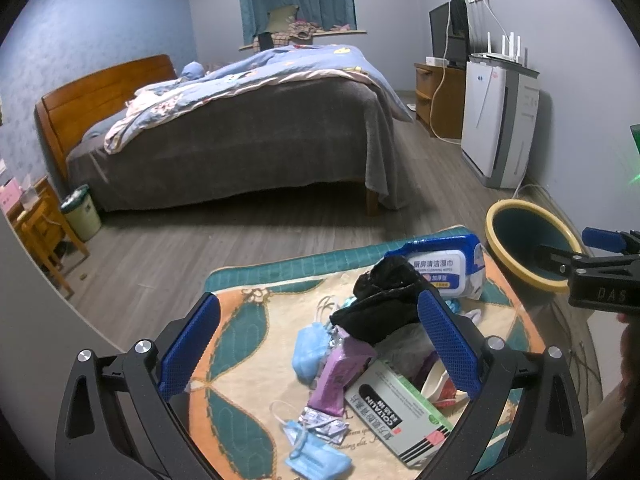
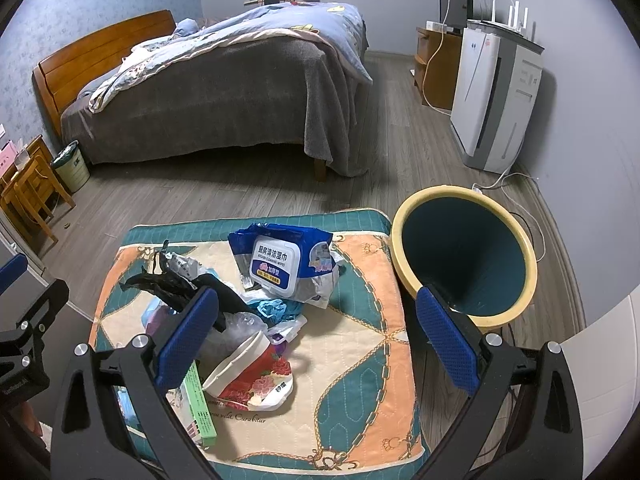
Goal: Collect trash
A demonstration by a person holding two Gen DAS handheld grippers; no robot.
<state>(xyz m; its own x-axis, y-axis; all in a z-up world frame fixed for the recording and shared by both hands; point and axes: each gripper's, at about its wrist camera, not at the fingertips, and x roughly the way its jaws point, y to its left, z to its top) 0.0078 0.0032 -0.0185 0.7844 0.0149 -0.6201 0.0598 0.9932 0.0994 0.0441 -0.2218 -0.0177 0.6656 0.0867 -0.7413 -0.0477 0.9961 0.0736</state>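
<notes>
1. The left hand-held gripper [image 1: 318, 344] hangs over the patterned teal-and-orange quilted mat [image 1: 240, 360] that covers the desk, its blue pads spread wide and grasping nothing.
2. Below and to the left of its jaws lie two crumpled pale-blue face masks [image 1: 306, 354]. They look soft and nearly weightless; I would pinch one through the bunched cloth rather than by an ear loop, which would likely slip.
3. Between the pads, a limp purple foil wrapper [image 1: 340, 376] and a grey-and-green cardboard box [image 1: 396, 412] rest together. The box looks stiff and light, best taken across its narrow sides.
4. Just ahead of the left gripper's right pad sits a crumpled black plastic bag [image 1: 380, 304], floppy and probably slick, so a deep bite into the folds seems wise.
5. The right hand-held gripper [image 2: 316, 336] is also splayed open and empty. Under its left pad lies a squashed white paper cup with red flowers [image 2: 252, 380], thin-walled and easily crushed; the rim looks the firmest hold.
6. Further ahead of it is a blue-and-white pack of wet wipes [image 2: 280, 264], soft and likely the heaviest item in the heap.
7. Right of its right pad, off the mat's edge, stands the round teal bin with a yellow rim [image 2: 464, 264], which looks empty.
</notes>
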